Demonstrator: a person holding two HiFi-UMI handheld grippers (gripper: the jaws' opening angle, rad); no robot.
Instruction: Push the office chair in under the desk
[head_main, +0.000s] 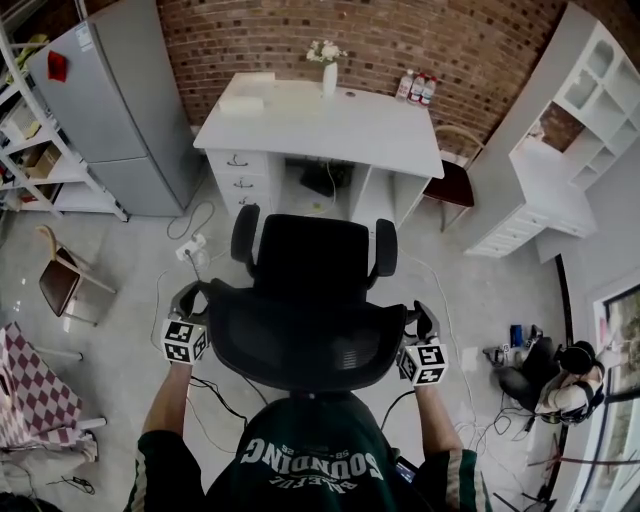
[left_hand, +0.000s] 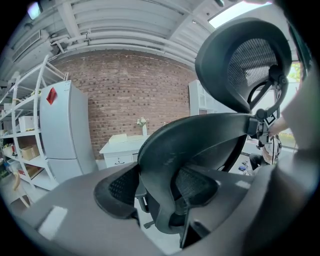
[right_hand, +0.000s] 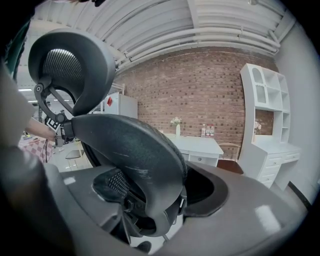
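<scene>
The black mesh office chair (head_main: 310, 330) stands on the floor just in front of me, its seat facing the white desk (head_main: 330, 120) and short of it. My left gripper (head_main: 192, 297) clamps the left edge of the backrest and my right gripper (head_main: 422, 318) clamps the right edge. In the left gripper view the backrest rim (left_hand: 165, 150) fills the gap between the pads of the left gripper (left_hand: 157, 192). The right gripper view shows the right gripper (right_hand: 157, 192) closed the same way on the rim (right_hand: 145, 150). The headrest (left_hand: 240, 60) rises above the rim.
A grey fridge (head_main: 120, 100) stands left of the desk, a white shelf unit (head_main: 570, 130) right of it. A wooden chair (head_main: 450, 185) sits by the desk's right end. Cables (head_main: 190, 240) lie on the floor. A small chair (head_main: 60, 280) is at left, a seated person (head_main: 560, 375) at right.
</scene>
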